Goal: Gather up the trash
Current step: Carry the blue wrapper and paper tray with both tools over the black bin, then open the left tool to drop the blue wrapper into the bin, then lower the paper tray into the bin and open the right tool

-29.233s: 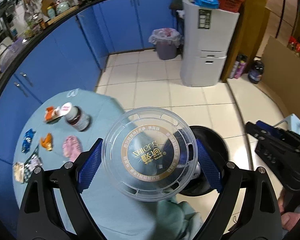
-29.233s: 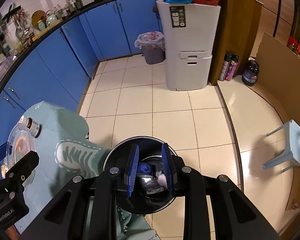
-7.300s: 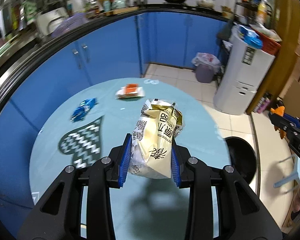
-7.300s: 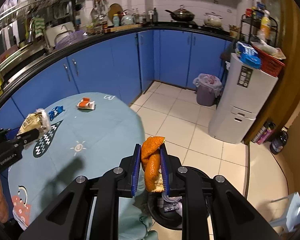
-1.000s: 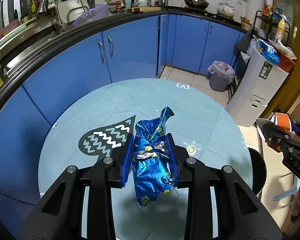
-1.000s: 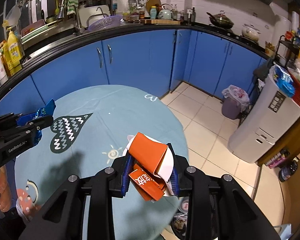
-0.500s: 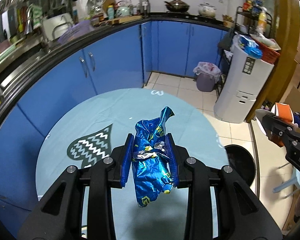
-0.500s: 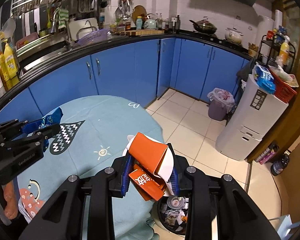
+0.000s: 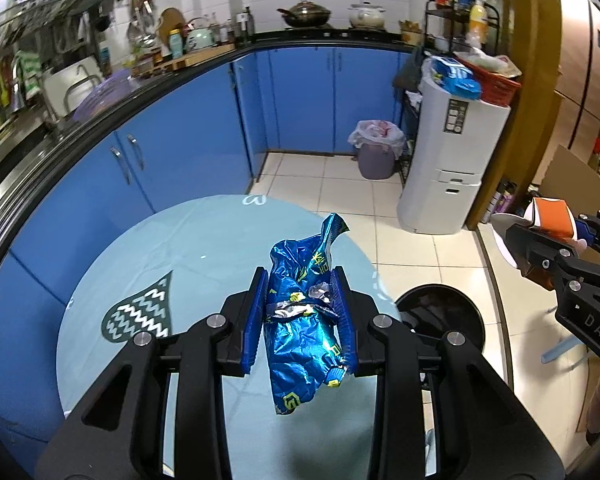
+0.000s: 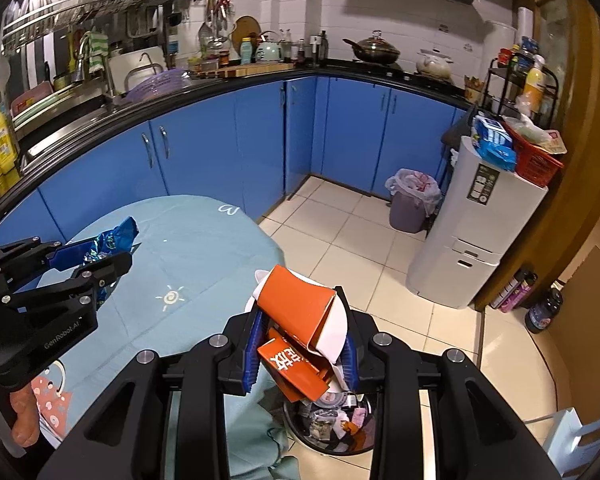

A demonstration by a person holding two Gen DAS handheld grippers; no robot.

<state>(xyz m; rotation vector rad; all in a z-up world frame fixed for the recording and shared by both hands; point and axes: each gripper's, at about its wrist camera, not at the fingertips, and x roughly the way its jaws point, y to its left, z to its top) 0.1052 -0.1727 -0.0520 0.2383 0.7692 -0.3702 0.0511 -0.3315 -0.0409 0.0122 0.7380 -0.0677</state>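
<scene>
My left gripper (image 9: pixel 302 320) is shut on a crumpled blue foil wrapper (image 9: pixel 304 320) and holds it above the round table (image 9: pixel 204 248). The wrapper also shows in the right wrist view (image 10: pixel 112 242). My right gripper (image 10: pixel 302 344) is shut on a crushed orange and white carton (image 10: pixel 300 320), above the black trash bin (image 10: pixel 332 428) that holds several pieces of trash. In the left wrist view the carton (image 9: pixel 552 218) and the bin (image 9: pixel 440 316) are at the right, past the table's edge.
The table has a light blue cloth with a heart print (image 9: pixel 142 314). Blue kitchen cabinets (image 10: pixel 220 148) curve behind it. A grey bin with a bag (image 10: pixel 410 196) and a white appliance (image 10: pixel 476 236) stand on the tiled floor. A light blue plastic chair (image 10: pixel 576 436) is at the right.
Both grippers have kept their hold and moved right toward the bin. The bin now sits more directly under the right gripper.
</scene>
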